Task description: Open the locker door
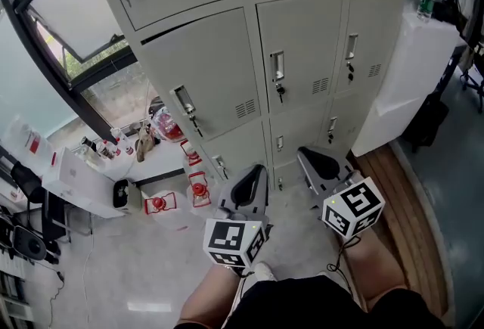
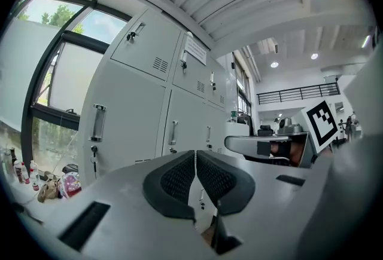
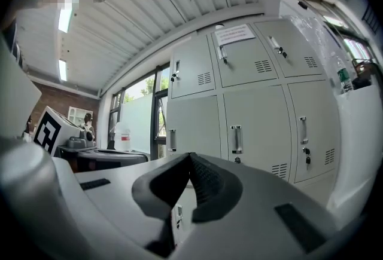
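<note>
A bank of grey lockers (image 1: 302,40) fills the far side of the head view, each door with a metal handle and a key below it. The middle door's handle (image 1: 277,66) is straight ahead. The door to its left (image 1: 200,74) shows a dark gap along its top edge. My left gripper (image 1: 259,172) and right gripper (image 1: 310,156) hang low in front of the bottom row, apart from every door. Both are shut with nothing between the pads. In the left gripper view the left gripper (image 2: 195,163) points at the lockers, and the right gripper (image 3: 190,163) does the same in the right gripper view.
A white table (image 1: 91,169) with bottles stands at the left under a window. Red items (image 1: 198,187) lie on the floor beside it. A white cabinet (image 1: 412,70) with a bottle on top flanks the lockers on the right. My legs show at the bottom.
</note>
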`<state>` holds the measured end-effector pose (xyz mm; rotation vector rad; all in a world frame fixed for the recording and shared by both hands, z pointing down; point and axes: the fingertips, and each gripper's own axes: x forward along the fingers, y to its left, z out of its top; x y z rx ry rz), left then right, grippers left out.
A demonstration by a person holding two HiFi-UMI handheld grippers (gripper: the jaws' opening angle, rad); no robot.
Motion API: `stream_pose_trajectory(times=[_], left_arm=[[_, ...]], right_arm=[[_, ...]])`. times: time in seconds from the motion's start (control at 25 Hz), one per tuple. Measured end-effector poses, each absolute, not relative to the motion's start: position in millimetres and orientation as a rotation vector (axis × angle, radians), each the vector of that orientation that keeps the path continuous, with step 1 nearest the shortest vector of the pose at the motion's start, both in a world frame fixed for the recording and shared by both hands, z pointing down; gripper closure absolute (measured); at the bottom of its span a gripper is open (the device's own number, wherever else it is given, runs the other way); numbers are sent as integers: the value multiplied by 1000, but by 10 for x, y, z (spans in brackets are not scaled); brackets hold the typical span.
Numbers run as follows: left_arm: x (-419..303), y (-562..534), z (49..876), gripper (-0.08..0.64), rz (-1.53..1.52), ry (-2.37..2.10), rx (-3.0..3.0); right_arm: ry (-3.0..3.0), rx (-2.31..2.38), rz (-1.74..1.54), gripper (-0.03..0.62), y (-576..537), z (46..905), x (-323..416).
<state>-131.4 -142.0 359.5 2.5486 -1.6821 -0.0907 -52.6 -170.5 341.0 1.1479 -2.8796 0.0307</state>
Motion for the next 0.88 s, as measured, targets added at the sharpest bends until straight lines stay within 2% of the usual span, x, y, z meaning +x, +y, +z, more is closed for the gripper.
stream_pose_trajectory(times=[0.88], left_arm=[[-1794,-1568,3544,537,-69,-1492,2704]], right_arm=[[-2756,1335,-40,538,-2063,3325,-1084]])
